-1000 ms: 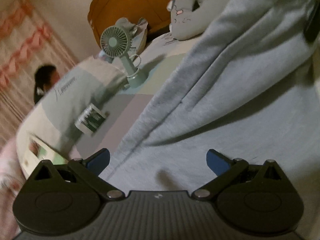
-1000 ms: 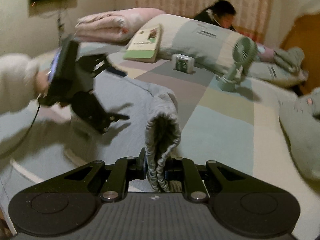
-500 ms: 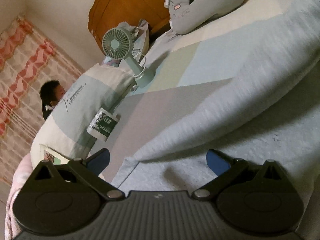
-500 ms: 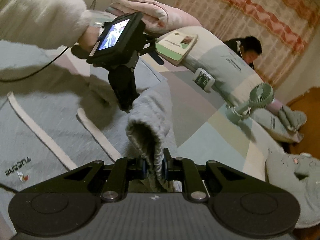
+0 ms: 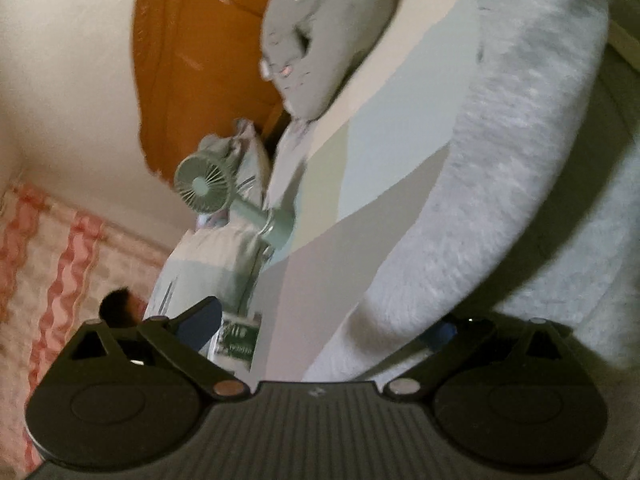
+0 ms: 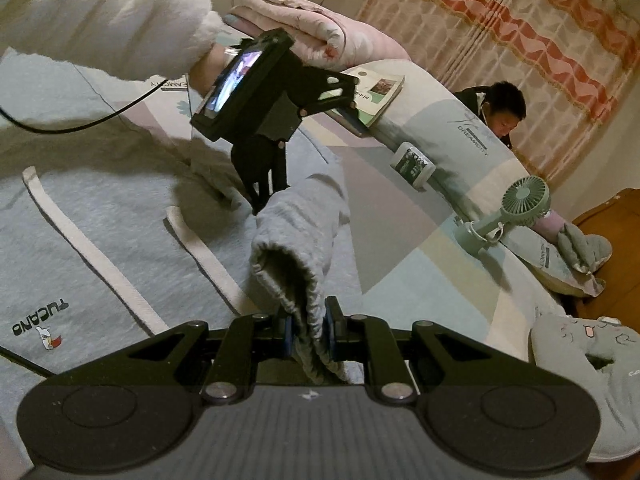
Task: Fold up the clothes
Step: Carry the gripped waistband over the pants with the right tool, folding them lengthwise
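A grey hoodie (image 6: pixel 120 220) with white drawstrings (image 6: pixel 100 256) and a TUCANO logo lies spread on the bed. My right gripper (image 6: pixel 308 328) is shut on the ribbed cuff of its sleeve (image 6: pixel 304 232), which is lifted and arches above the hoodie body. My left gripper (image 6: pixel 304 152), held by a hand in a fluffy white sleeve, stands open just behind that arch, with one finger pointing down at the fabric. In the left wrist view the sleeve (image 5: pixel 500 200) curves down from the upper right into the gap of the open left gripper (image 5: pixel 320 326), and covers part of the right pad.
On the patchwork sheet (image 6: pixel 400 272) stand a green desk fan (image 6: pixel 520 208) and a small white box (image 6: pixel 412 164). A book (image 6: pixel 376 96) rests on a long pillow. A pink folded quilt (image 6: pixel 320 28) lies behind. A grey plush toy (image 6: pixel 592 344) lies right. A person (image 6: pixel 504 108) sits beyond the bed.
The right gripper has carried the cuff up and over toward the hoodie body. The left gripper has tilted and shifted, so the sleeve now runs between its open fingers.
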Action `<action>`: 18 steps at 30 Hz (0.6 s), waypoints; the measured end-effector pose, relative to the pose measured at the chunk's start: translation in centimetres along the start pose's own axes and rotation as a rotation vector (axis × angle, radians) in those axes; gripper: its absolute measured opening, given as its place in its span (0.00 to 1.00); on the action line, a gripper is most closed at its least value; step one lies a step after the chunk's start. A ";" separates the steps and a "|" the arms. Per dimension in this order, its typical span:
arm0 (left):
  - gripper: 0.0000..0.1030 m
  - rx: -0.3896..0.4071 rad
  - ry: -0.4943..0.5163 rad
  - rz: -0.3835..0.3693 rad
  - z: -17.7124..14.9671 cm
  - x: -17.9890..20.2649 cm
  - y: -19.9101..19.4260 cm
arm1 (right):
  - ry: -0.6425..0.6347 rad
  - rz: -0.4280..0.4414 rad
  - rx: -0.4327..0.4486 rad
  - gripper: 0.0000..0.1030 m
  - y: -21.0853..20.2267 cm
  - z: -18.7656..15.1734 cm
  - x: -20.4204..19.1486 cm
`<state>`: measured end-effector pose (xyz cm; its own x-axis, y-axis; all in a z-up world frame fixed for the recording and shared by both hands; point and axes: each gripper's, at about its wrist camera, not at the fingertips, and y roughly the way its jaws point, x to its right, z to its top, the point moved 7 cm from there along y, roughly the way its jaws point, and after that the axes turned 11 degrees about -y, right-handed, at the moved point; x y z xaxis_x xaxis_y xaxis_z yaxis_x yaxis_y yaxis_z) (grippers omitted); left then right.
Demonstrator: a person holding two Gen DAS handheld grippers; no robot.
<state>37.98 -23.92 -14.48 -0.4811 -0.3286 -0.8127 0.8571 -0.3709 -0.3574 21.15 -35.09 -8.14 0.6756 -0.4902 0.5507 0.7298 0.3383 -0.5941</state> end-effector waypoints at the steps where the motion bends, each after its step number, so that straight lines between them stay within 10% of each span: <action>1: 0.88 -0.006 0.013 -0.021 0.0 0.2 0.2 | 0.002 0.002 0.000 0.18 0.0 0.0 -0.1; 8: 0.04 -0.060 0.057 -0.133 0.2 2.1 0.7 | 0.024 0.018 -0.005 0.18 0.2 -0.2 -0.3; 18: 0.04 -0.111 0.053 -0.147 1.3 1.8 -0.4 | 0.080 -0.015 -0.004 0.18 -0.3 -0.5 0.8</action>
<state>36.55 -25.50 -15.17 -0.5945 -0.2309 -0.7702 0.7950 -0.3125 -0.5200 21.40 -36.04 -7.79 0.6538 -0.5581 0.5109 0.7392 0.3269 -0.5888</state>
